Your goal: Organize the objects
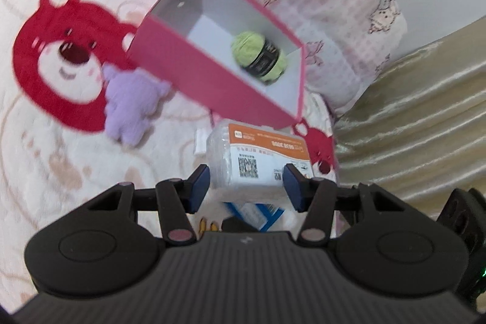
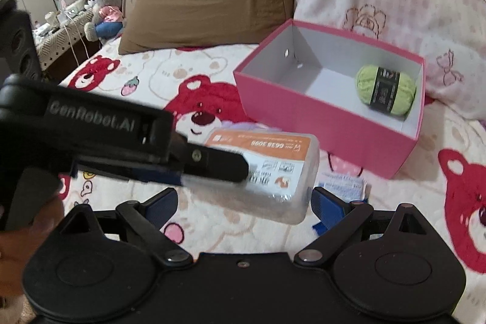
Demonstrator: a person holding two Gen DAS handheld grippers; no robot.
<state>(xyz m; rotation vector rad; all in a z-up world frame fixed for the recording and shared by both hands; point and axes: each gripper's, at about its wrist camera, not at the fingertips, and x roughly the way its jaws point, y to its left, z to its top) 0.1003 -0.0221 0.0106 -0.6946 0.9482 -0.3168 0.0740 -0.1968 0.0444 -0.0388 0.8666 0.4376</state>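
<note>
Between the left gripper's point(image 1: 246, 185) blue pads, clear plastic box point(image 1: 258, 157) clamped, off the bear blanket point(image 1: 60, 157). Right gripper point(image 2: 244, 202) empty, jaws apart. Step: carrying to pink box point(image 2: 319, 123) holding green yarn point(image 2: 385, 90). Next: travel over near wall, lower into free floor beside yarn.

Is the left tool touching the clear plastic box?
Touching. In the left wrist view, the left tool has both pads pressed against the sides of the clear plastic box.
</note>
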